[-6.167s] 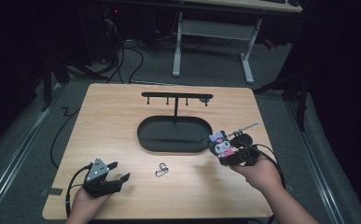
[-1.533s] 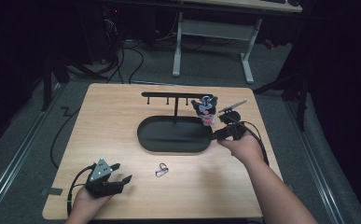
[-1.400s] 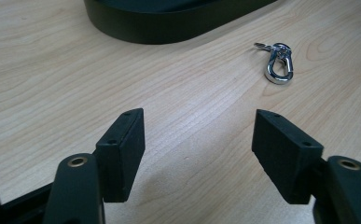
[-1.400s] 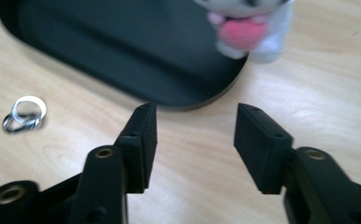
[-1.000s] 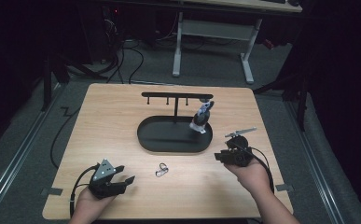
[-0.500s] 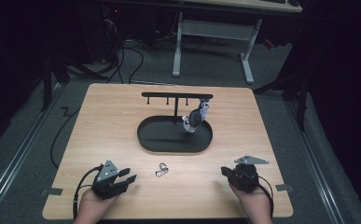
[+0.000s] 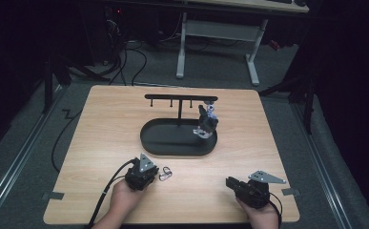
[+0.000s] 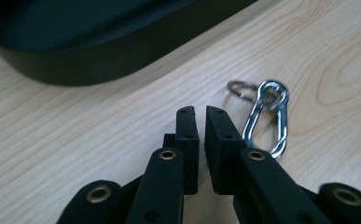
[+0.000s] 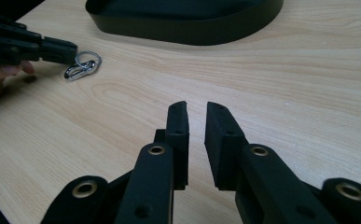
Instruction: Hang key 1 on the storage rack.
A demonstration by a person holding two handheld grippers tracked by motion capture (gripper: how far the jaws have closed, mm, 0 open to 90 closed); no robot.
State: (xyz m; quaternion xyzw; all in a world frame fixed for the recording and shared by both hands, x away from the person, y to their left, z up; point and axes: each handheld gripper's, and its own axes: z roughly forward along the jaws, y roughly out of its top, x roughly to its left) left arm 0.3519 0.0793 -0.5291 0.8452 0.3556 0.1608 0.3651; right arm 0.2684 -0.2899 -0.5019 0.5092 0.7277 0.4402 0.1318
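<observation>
A small dark character keychain (image 7: 206, 121) hangs from the right end of the black hook stand (image 7: 179, 98), over the black oval tray (image 7: 159, 141). A silver carabiner with a ring (image 7: 165, 174) lies on the table in front of the tray. My left gripper (image 7: 154, 173) sits just left of it. In the left gripper view the jaws (image 8: 200, 113) are nearly closed with nothing between them, and the carabiner (image 8: 266, 116) lies close to the right jaw. My right gripper (image 7: 229, 182) rests at the front right, jaws (image 9: 196, 110) a narrow gap apart and empty.
The wooden table (image 7: 101, 124) has bare room left and right of the tray. The right gripper view shows the tray wall (image 9: 183, 24), the carabiner (image 9: 81, 66) and the left gripper (image 9: 33, 46) at far left. Beyond the table stands a grey desk frame (image 7: 215, 33).
My right gripper left the keychain hanging on the stand and drew back to the table's front right. My left gripper slid right, up to the carabiner.
</observation>
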